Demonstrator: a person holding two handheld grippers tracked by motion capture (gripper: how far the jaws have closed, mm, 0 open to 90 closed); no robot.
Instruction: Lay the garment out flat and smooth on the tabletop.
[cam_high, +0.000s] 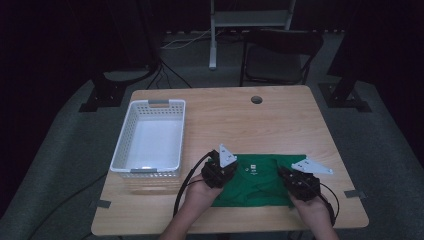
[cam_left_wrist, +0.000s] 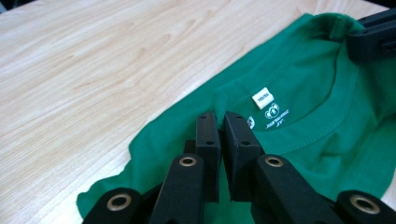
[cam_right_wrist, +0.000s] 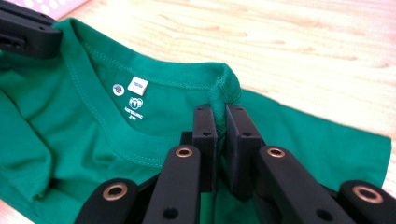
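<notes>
A green T-shirt (cam_high: 260, 182) lies flat on the wooden table (cam_high: 280, 120) near its front edge, neck opening up, with a white label (cam_left_wrist: 262, 98) inside the collar. My left gripper (cam_high: 230, 172) is at the shirt's left shoulder. In the left gripper view its jaws (cam_left_wrist: 221, 117) are shut on a fold of the green shirt (cam_left_wrist: 299, 93) beside the collar. My right gripper (cam_high: 283, 173) is at the other side of the neck. In the right gripper view its jaws (cam_right_wrist: 221, 110) pinch the ribbed collar of the shirt (cam_right_wrist: 116, 135), which bunches up above them.
A white slotted basket (cam_high: 122, 135) stands on the table's left side, close to my left hand. A round cable hole (cam_high: 256, 99) is at the table's far edge, with a dark chair (cam_high: 280, 55) behind it. Tape marks (cam_high: 354, 194) sit at the front corners.
</notes>
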